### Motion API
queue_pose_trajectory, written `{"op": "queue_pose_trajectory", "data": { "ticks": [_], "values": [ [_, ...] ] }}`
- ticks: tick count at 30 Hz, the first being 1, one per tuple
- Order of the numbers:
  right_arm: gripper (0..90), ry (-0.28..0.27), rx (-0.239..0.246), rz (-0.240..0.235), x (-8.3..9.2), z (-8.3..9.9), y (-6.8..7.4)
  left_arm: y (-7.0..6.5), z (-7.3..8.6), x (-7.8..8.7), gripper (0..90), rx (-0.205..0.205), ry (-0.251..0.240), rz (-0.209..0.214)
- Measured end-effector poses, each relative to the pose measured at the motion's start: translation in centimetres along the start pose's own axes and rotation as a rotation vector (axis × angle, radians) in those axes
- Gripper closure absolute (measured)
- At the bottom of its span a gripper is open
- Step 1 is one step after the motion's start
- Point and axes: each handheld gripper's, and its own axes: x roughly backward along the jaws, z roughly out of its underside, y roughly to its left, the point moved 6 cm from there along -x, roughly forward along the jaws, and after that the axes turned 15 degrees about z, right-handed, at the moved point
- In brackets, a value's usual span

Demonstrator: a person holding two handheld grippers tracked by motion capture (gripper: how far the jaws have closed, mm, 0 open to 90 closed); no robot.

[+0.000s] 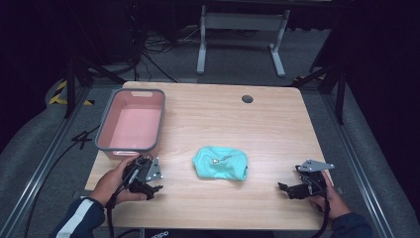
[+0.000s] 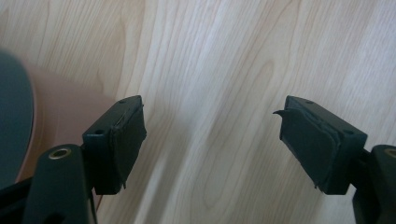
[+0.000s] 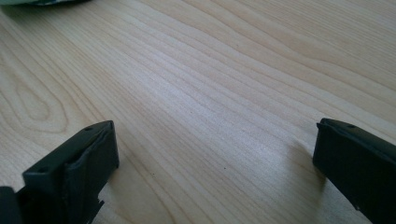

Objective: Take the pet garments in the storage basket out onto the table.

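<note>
A crumpled teal cloth (image 1: pixel 221 163) lies near the middle of the wooden table (image 1: pixel 257 124). A pink bin (image 1: pixel 132 121) with a grey rim stands at the left, and its corner (image 2: pixel 18 121) shows blurred in the left gripper view. My left gripper (image 1: pixel 154 189) sits by the bin's near corner, left of the cloth, held by a hand. Its jaws stand wide apart over bare wood (image 2: pixel 210 135). My right gripper (image 1: pixel 283 187) rests right of the cloth near the front edge, open with nothing between its fingers (image 3: pixel 74 168).
A round cable hole (image 1: pixel 247 99) sits at the back of the table. Beyond it stand a white desk frame (image 1: pixel 237 29) and cables on grey floor. Metal rails run along both sides.
</note>
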Motion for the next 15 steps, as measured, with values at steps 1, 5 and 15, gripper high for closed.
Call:
{"op": "queue_pose_trajectory", "data": {
  "ticks": [1, 5, 15],
  "values": [
    [0.5, 0.0, 0.0, 0.0, 0.0, 0.0, 0.0, 0.1, 0.6, 0.1, 22.8, 0.02, -0.009, -0.013],
    [0.5, 0.0, 0.0, 0.0, 0.0, 0.0, 0.0, 0.3, 2.6, 0.4, 22.8, 0.083, -0.047, -0.018],
    [0.5, 0.0, 0.0, 0.0, 0.0, 0.0, 0.0, 0.5, 7.4, 0.1, 20.4, 0.209, -0.172, 0.004]
  ]
}}
